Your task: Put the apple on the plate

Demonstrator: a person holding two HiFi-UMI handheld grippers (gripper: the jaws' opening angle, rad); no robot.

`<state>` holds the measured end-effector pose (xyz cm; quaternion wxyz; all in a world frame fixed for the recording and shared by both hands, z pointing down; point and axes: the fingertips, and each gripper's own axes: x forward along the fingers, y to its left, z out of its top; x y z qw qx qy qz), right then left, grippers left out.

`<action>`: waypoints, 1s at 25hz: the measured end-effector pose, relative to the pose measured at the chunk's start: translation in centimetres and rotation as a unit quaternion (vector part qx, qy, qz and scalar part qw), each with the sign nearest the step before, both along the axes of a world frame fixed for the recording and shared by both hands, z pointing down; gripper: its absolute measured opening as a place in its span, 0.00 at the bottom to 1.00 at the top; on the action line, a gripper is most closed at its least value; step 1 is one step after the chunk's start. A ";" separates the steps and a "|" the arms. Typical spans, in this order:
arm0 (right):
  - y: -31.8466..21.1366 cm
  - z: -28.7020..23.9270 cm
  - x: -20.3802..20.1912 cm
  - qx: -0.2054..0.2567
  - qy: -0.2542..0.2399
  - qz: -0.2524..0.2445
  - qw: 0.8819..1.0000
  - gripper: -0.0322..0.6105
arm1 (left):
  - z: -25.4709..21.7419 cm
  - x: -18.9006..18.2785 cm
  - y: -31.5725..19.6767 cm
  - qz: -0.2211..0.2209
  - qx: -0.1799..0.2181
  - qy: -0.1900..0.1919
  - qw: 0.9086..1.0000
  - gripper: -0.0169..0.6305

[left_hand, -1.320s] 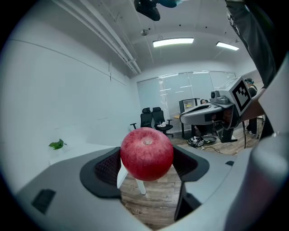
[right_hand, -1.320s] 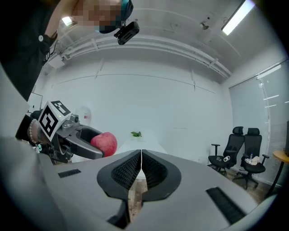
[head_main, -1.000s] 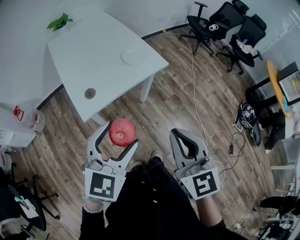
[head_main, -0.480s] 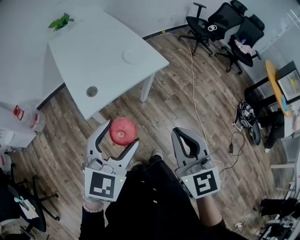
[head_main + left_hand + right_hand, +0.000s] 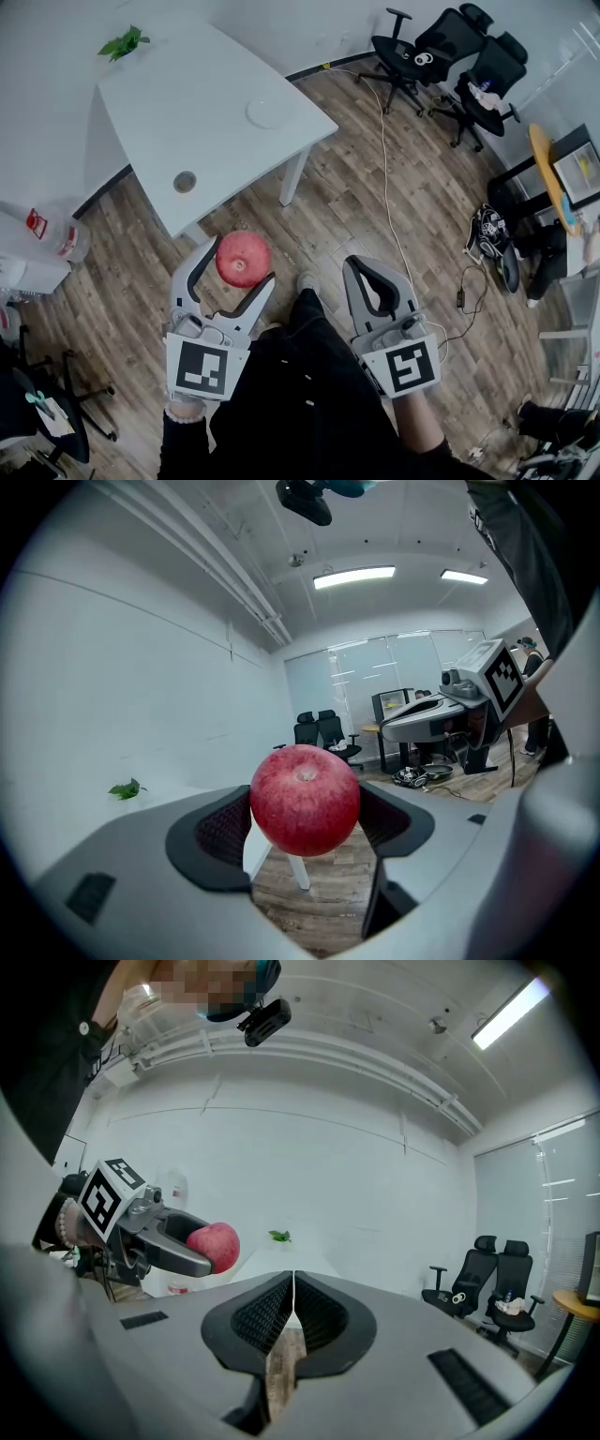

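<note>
Left gripper point(image 5: 237, 263): jaws clamping apple point(image 5: 243, 259). Right gripper point(image 5: 375, 269): jaws pressed together. Plate point(image 5: 266, 113) on desk point(image 5: 178, 103), well beyond both jaws

Left grey two-jaw gripper point(image 5: 234, 264) pointing forward and slightly leftward, jaws clamping round red apple point(image 5: 305, 799) between black ribbed pads point(image 5: 217, 829). Right grey two-jaw gripper point(image 5: 292, 1309) pointing forward alongside, well apart from left one, jaws pressing together, nothing between them. Black-and-white marker cube point(image 5: 199, 367) sitting at rear of each gripper. Left hand point(image 5: 187, 408) gripping handle below cube, bead bracelet showing at wrist; right hand point(image 5: 415, 405) gripping likewise; dark sleeves running back toward body.
</note>
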<state>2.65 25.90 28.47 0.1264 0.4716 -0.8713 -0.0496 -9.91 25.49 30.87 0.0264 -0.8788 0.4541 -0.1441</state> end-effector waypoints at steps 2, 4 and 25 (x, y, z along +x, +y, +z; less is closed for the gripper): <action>-0.1 0.2 -0.1 -0.008 0.002 -0.004 1.000 0.12 | -0.1 -0.1 -0.2 -0.002 0.002 0.000 1.000 0.58; -0.1 0.0 -0.5 0.002 -0.005 -0.012 1.000 0.12 | -0.2 -0.4 -0.2 -0.004 0.003 -0.001 1.000 0.58; -2.6 1.0 1.2 -0.002 0.006 -0.019 1.000 0.12 | -0.4 0.8 -2.2 -0.013 0.012 -0.008 1.000 0.58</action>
